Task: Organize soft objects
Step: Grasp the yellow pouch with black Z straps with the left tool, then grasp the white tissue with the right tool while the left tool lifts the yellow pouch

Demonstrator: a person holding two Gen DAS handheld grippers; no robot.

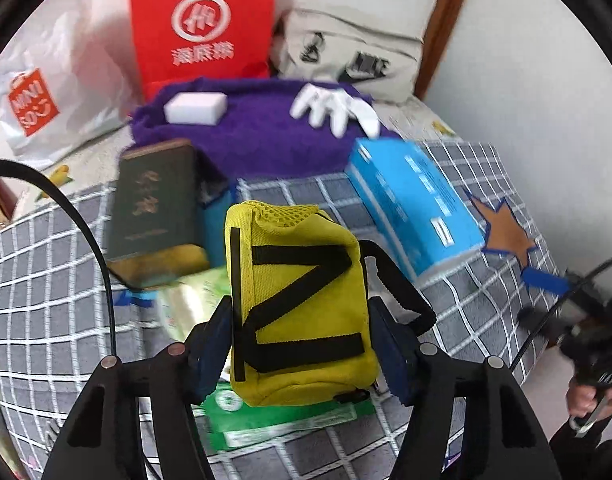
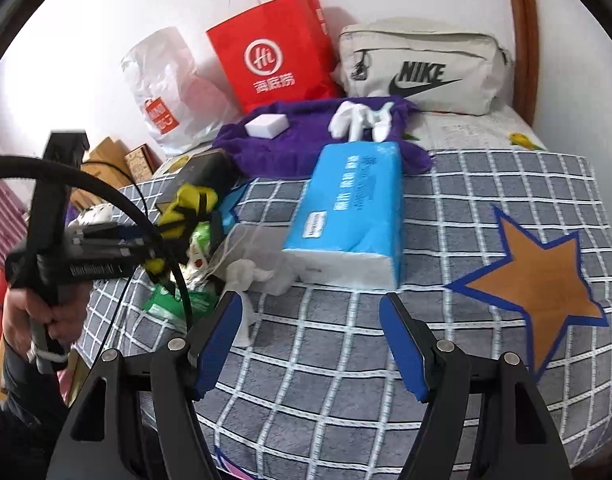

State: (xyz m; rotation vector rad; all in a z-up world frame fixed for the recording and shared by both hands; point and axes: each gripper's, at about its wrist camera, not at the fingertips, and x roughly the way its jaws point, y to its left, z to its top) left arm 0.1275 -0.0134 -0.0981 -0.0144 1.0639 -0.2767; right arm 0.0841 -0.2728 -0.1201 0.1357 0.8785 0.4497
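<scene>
Yellow pouch point(image 1: 301, 304) clamped upright in left hand-held gripper point(image 1: 306, 344)

The pouch point(image 1: 301, 304) is yellow with black straps forming a zigzag and a yellow mesh top. The blanket point(image 2: 486, 216) is grey with a white grid and carries a brown star point(image 2: 542, 280) edged in blue. The towel point(image 1: 261, 140) is deep purple, bearing a white sponge point(image 1: 195, 107) and a white glove point(image 1: 338, 108). The tissue pack point(image 2: 354, 208) is bright blue with white ends. The paper bag point(image 2: 273, 52) is red with a white logo. The waist bag point(image 2: 422, 68) is pale beige with black lettering. The book point(image 1: 153, 208) is dark green with gold characters.
</scene>
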